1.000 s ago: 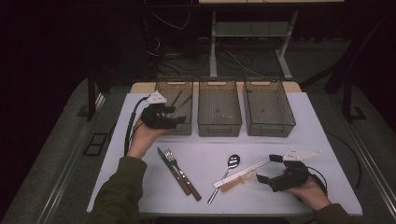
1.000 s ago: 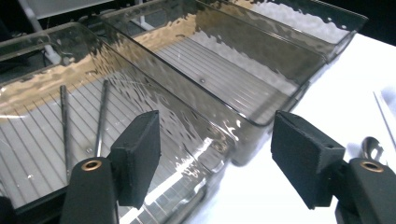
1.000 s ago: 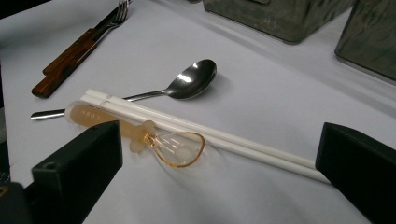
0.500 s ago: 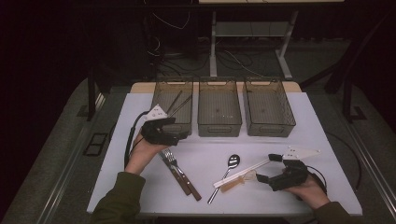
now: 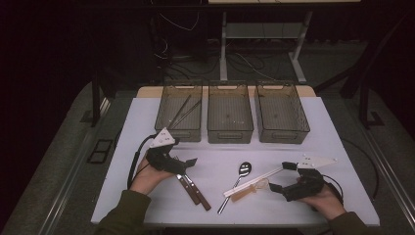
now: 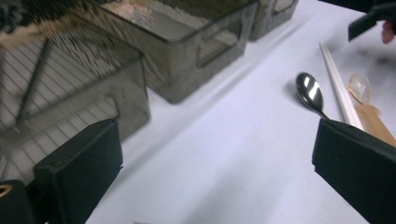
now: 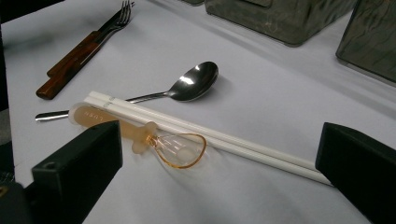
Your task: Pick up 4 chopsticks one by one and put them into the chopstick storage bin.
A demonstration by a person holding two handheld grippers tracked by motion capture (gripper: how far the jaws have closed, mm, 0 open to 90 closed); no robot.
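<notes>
High view: three mesh bins in a row at the far side of the white table [image 5: 342,161]. Left bin [image 5: 181,113] already holds two thin dark utensils, probably chopsticks; middle bin [image 5: 230,112] and right bin [image 5: 282,112] look empty. Still loose on the table: two wooden-handled forks [image 5: 195,189], metal spoon [image 5: 238,178], white chopsticks [image 5: 253,180], translucent amber spoon [image 5: 248,191]. Left gripper [image 5: 188,164] low over the fork heads, jaws just opened wide, nothing between them. Right gripper [image 5: 280,177] at the near right, beside the chopstick tips.

Left gripper view: jaws spread wide and empty; bare table between them, bins to the left, metal spoon [image 6: 310,93] and white chopsticks [image 6: 340,91] ahead.

Right gripper view: jaws wide, holding nothing; amber spoon [image 7: 140,135] and white chopsticks [image 7: 205,135] lying between them on the table, metal spoon [image 7: 180,91] behind, forks [image 7: 84,49] far left.

Judgement: sorting barely begun; one kind binned, four left. Forks likely next.
</notes>
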